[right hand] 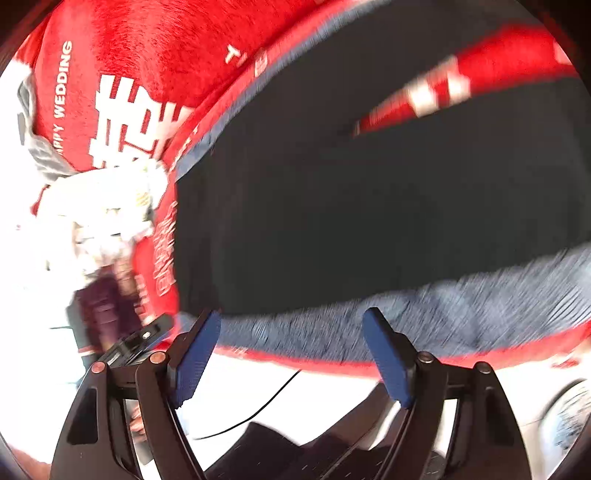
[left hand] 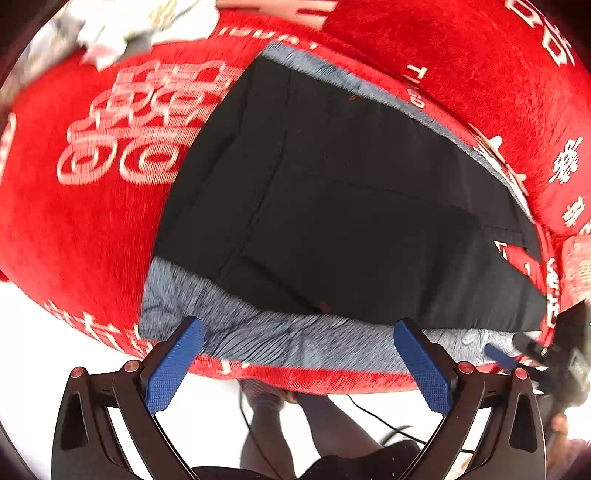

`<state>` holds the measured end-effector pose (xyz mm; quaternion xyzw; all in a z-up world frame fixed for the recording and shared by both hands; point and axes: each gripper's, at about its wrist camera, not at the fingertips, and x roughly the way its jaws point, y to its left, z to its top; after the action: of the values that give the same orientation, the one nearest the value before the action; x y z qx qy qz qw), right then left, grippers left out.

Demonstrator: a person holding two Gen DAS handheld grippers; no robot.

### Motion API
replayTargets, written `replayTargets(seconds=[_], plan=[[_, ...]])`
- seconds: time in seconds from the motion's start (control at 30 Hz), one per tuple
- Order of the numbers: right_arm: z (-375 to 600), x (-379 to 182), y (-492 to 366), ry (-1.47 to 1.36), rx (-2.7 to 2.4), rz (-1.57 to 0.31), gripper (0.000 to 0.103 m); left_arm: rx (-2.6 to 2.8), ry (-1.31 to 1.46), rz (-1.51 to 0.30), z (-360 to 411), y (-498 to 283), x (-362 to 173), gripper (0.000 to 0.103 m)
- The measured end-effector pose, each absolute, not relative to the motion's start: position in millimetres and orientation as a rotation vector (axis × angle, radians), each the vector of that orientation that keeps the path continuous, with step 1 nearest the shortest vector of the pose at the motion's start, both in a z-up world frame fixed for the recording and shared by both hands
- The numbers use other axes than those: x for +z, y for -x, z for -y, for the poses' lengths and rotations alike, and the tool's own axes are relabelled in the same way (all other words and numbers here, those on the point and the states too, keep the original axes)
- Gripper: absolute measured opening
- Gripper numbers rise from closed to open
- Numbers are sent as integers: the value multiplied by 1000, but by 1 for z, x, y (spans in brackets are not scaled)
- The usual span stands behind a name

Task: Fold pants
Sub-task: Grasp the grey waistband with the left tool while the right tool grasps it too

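Black pants (left hand: 351,206) with a grey fleece lining (left hand: 280,339) lie spread on a red cloth (left hand: 85,221). The grey band runs along the near edge. My left gripper (left hand: 299,332) is open, its blue pads (left hand: 177,362) just above that grey edge, holding nothing. In the right wrist view the same pants (right hand: 369,206) and grey edge (right hand: 461,310) show, blurred. My right gripper (right hand: 291,325) is open and empty at the near edge of the grey band. The right gripper also shows in the left wrist view (left hand: 517,350) at the far right.
The red cloth bears white lettering (left hand: 140,125) and drops off at the near edge (left hand: 314,380). Crumpled white items (left hand: 122,33) lie at the far left. A black cable (right hand: 255,410) runs over the white floor. A person's legs (left hand: 280,424) stand below.
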<state>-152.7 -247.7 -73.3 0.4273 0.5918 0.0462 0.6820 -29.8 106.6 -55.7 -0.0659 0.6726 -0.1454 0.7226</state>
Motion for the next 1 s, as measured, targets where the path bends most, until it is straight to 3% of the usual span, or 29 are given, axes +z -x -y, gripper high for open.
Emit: replayTargets(seconds=[0.23, 0.4, 0.5, 0.57, 0.6, 0.67, 0.7, 0.73, 1.0], plan=[[245, -137, 198, -1155, 186, -1385, 83, -352, 325, -1589, -136, 42, -114, 103], [253, -154, 204, -1285, 176, -1291, 83, -388, 423, -1560, -126, 36, -118, 102], [257, -147, 202, -1294, 197, -1207, 83, -392, 461, -1558, -122, 29, -118, 82], [264, -145, 203, -1340, 180, -1145, 83, -384, 472, -1573, -121, 24, -122, 57], [266, -147, 203, -1370, 166, -1129, 82, -379, 469, -1581, -121, 21, -124, 51], [268, -152, 204, -1418, 136, -1131, 63, -378, 471, -1589, -123, 15, -123, 31], [268, -152, 203, -1418, 105, -1158, 16, -378, 471, -1590, -123, 14, -122, 30], [269, -151, 203, -1395, 69, -1198, 6, -383, 477, -1589, -124, 13, -120, 27], [283, -51, 126, -1065, 144, -1179, 6, -463, 446, -1428, -108, -29, -37, 27]])
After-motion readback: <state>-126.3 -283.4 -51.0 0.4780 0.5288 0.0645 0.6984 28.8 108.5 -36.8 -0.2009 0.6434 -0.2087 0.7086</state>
